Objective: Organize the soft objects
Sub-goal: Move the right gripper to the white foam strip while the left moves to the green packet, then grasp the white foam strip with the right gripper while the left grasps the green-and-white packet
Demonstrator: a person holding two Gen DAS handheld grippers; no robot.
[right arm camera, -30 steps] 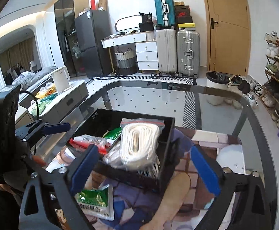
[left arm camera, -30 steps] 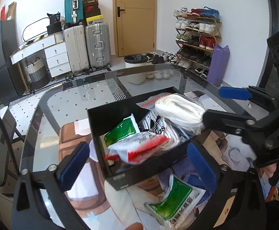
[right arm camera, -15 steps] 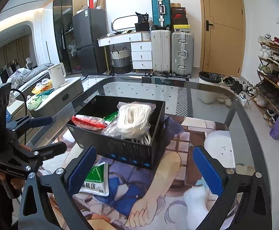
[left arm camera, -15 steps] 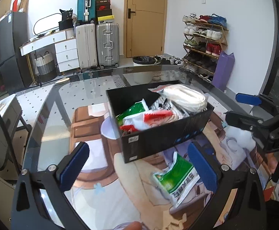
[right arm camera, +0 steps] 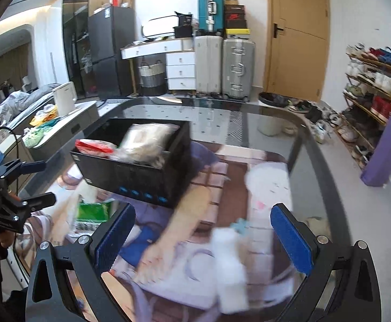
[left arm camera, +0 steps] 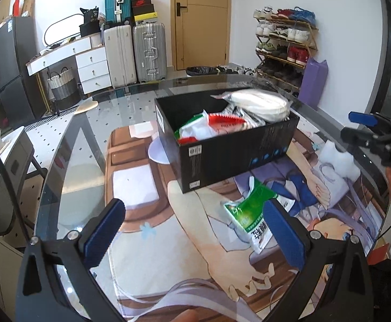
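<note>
A black box (left arm camera: 238, 153) stands on the printed mat and holds a white bundle (left arm camera: 259, 103), a red-and-white packet (left arm camera: 226, 123) and a green packet. A green-and-white packet (left arm camera: 251, 214) lies on the mat in front of the box, just ahead of my left gripper (left arm camera: 195, 230), which is open and empty. My right gripper (right arm camera: 203, 237) is open and empty, held back from the box (right arm camera: 141, 171). The green packet (right arm camera: 92, 210) lies to its left. The right wrist view is motion-blurred.
The glass table (left arm camera: 69, 145) carries a printed anime mat (left arm camera: 195, 263). Suitcases (left arm camera: 133, 51), a white drawer unit (left arm camera: 93, 67), a door and a shoe rack (left arm camera: 284, 45) stand behind. A side counter with a kettle (right arm camera: 65, 98) is at the left.
Both grippers have pulled back from the box toward the near table edge. The box now looks farther away, and the green packet lies close to my left gripper.
</note>
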